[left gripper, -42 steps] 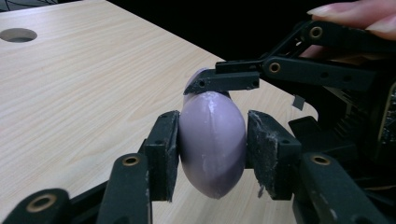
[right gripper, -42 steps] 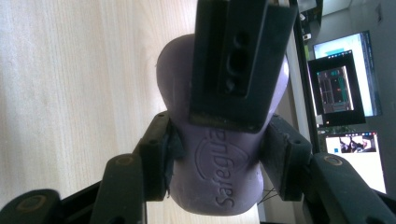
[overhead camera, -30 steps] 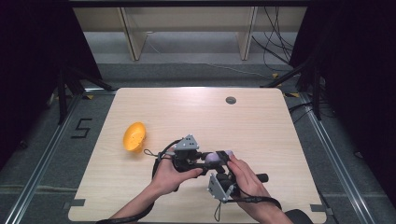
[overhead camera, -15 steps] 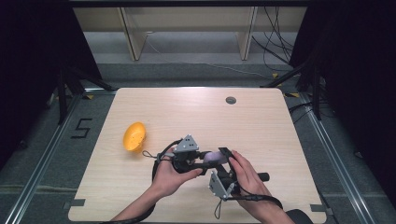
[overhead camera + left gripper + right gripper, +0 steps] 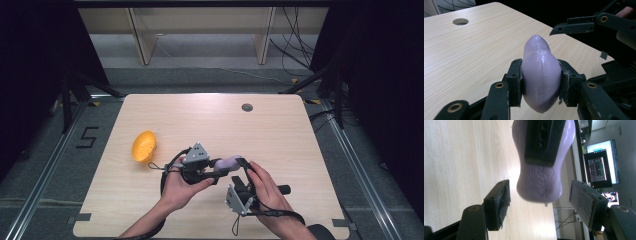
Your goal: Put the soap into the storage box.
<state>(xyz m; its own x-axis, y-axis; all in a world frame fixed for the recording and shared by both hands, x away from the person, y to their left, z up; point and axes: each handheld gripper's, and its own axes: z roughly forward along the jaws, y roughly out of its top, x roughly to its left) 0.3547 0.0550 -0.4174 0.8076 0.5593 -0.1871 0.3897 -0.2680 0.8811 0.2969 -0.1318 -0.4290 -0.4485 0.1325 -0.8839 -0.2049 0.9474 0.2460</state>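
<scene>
A pale purple bar of soap (image 5: 541, 75) is clamped between the pads of my left gripper (image 5: 541, 81) and held just above the wooden table (image 5: 280, 135). From above, the soap (image 5: 228, 162) lies near the table's front middle, with the left gripper (image 5: 220, 167) shut on it. My right gripper (image 5: 541, 200) stands open around the free end of the soap (image 5: 540, 187), one pad on each side with gaps between pad and soap. From above, the right gripper (image 5: 245, 170) reaches in from the right.
An orange bowl (image 5: 143, 146) lies on its side at the table's left. A round cable hole (image 5: 247, 107) sits near the far edge. Shelving legs and cables stand beyond the table. A lit monitor (image 5: 602, 166) stands off the table's side.
The right hand has shifted slightly, bringing its open jaws closer around the soap's free end. The left gripper keeps its hold on the soap in about the same spot.
</scene>
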